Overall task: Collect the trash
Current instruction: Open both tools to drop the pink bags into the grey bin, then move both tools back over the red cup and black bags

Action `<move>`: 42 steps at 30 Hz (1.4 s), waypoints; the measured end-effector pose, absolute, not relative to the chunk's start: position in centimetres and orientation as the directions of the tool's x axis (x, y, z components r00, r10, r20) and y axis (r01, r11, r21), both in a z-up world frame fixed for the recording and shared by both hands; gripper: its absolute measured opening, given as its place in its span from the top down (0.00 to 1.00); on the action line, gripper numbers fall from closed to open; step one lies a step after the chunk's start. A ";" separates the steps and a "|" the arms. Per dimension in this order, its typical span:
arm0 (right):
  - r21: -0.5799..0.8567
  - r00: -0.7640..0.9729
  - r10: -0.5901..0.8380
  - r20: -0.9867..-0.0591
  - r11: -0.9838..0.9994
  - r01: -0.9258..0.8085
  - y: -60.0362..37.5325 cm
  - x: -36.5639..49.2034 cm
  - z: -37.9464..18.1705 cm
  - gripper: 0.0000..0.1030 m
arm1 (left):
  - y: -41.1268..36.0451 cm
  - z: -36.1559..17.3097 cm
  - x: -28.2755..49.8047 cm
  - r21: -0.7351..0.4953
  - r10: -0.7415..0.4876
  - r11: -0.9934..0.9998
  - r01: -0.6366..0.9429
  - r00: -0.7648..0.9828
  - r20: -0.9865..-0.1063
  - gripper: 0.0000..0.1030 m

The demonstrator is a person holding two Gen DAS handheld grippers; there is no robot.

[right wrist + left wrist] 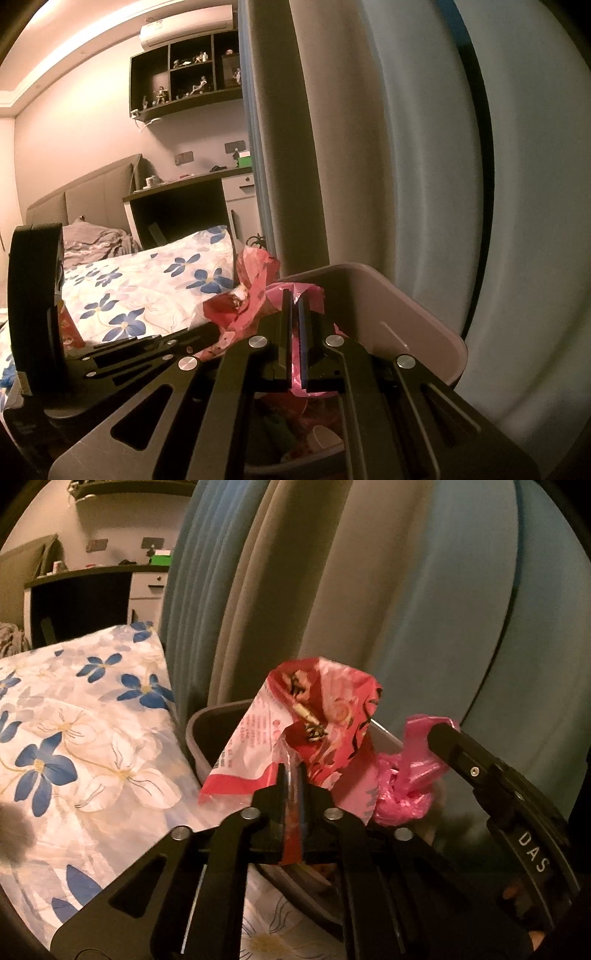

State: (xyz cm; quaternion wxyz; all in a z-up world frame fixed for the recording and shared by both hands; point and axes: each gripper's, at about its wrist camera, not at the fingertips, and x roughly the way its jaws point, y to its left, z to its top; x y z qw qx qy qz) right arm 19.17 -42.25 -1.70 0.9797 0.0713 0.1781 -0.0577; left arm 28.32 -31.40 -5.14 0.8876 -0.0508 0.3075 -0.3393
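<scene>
My left gripper (293,775) is shut on a red and white snack wrapper (314,720) and holds it upright above the grey trash bin (201,731). My right gripper (295,299) is shut on a pink plastic bag (314,295), which also shows in the left wrist view (406,790), just over the bin's rim (406,314). The wrapper also shows left of the right gripper (255,288). Inside the bin lie a paper cup (325,439) and other trash, partly hidden by the fingers.
The bin stands between a bed with a blue-flowered sheet (74,738) on the left and blue and grey curtains (369,590) behind. A desk (177,206) and wall shelves (184,85) stand far back by the headboard.
</scene>
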 end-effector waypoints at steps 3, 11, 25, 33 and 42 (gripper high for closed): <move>0.122 0.927 -0.090 -0.363 0.982 0.143 -42.4 19.2 -1.8 0.96 | -31.2 -5.3 28.4 -0.304 -0.631 0.768 0.564 0.579 -0.516 0.70; 0.139 0.928 -0.104 -0.358 0.977 0.163 -42.8 18.7 -1.8 0.71 | -29.0 -4.9 27.9 -0.320 -0.596 0.801 0.505 0.631 -0.497 0.21; 0.161 0.933 -0.164 -0.320 0.961 0.224 -42.2 16.3 -1.2 0.21 | -24.4 -3.3 24.8 -0.233 -0.464 0.886 0.402 0.745 -0.479 0.06; 0.141 0.935 -0.142 -0.324 0.970 0.196 -39.7 15.1 -1.3 0.14 | -18.9 -2.0 22.5 -0.155 -0.306 0.952 0.264 0.829 -0.469 0.06; 0.143 0.942 -0.082 -0.324 0.981 0.134 -35.7 14.2 -0.9 0.14 | -11.4 -1.0 20.8 -0.126 -0.140 0.988 0.092 0.880 -0.454 0.06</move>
